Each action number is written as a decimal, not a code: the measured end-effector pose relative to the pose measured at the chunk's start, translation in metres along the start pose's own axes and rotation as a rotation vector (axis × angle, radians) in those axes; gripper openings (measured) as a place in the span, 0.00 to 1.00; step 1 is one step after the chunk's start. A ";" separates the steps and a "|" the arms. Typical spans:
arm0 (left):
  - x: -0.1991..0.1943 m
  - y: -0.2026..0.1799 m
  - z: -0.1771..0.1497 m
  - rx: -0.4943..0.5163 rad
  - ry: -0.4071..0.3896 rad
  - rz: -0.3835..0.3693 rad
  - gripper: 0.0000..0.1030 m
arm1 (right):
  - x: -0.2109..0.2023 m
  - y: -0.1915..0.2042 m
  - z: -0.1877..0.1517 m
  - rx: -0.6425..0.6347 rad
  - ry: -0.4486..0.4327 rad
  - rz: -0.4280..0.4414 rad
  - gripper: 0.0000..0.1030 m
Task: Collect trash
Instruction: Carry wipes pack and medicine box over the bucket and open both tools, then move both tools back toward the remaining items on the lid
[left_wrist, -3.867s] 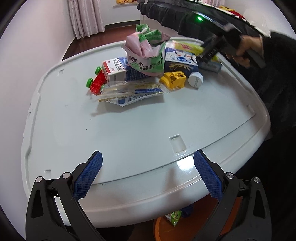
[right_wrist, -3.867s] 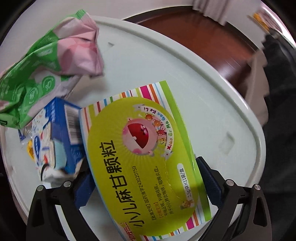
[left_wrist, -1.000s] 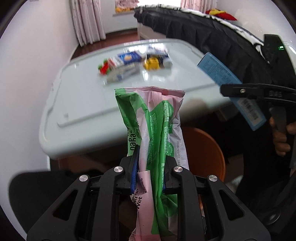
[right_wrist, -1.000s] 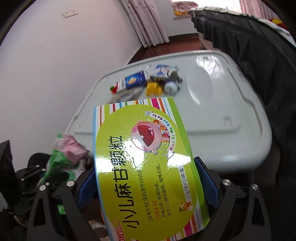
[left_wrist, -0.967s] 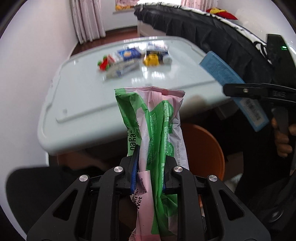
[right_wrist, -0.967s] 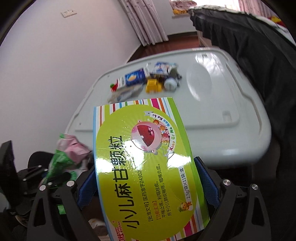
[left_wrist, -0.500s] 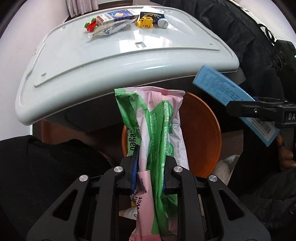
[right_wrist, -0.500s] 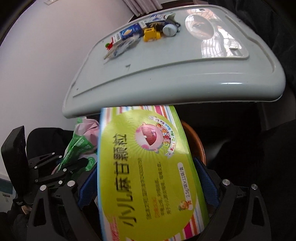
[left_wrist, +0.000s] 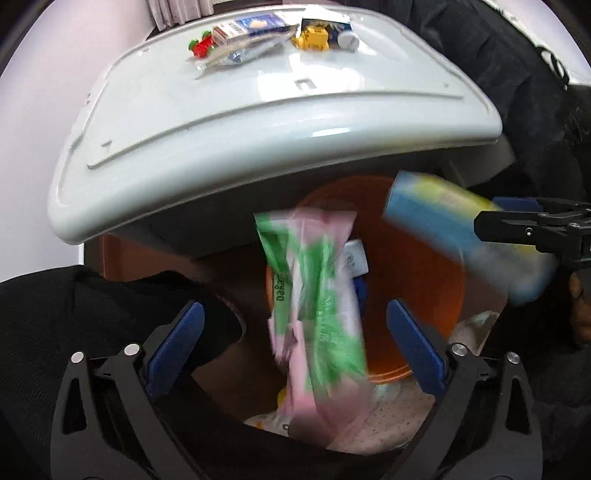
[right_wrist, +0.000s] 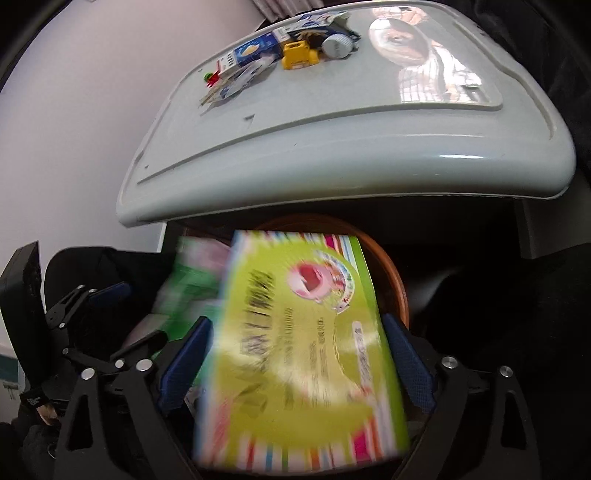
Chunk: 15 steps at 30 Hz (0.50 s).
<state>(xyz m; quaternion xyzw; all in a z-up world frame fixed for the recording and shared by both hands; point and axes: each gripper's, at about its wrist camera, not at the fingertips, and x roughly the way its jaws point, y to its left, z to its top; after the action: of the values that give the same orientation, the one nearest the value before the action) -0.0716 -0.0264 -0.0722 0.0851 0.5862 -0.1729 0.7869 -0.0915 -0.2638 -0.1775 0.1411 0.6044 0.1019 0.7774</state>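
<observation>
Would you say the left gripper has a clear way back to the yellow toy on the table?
Probably yes: the left gripper, jaws open, hangs over the bin, and the table before the yellow toy lies bare.

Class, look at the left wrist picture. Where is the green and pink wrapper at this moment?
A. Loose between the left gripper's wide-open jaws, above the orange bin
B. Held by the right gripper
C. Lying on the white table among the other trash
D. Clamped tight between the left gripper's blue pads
A: the green and pink wrapper is blurred and clear of both pads of the left gripper, with the orange bin behind it.
</observation>
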 end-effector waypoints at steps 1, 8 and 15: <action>-0.003 0.001 0.000 -0.002 -0.011 -0.013 0.93 | -0.004 -0.002 0.001 0.010 -0.012 0.006 0.93; -0.016 0.006 0.007 -0.010 -0.069 -0.032 0.93 | -0.029 -0.010 0.011 0.040 -0.064 0.048 0.95; -0.042 0.032 0.046 -0.054 -0.211 -0.021 0.93 | -0.046 -0.017 0.072 -0.033 -0.169 -0.001 0.95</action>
<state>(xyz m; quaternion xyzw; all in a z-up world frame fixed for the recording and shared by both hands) -0.0293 -0.0045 -0.0212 0.0389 0.5055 -0.1731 0.8444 -0.0328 -0.3016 -0.1251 0.1361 0.5348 0.0990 0.8281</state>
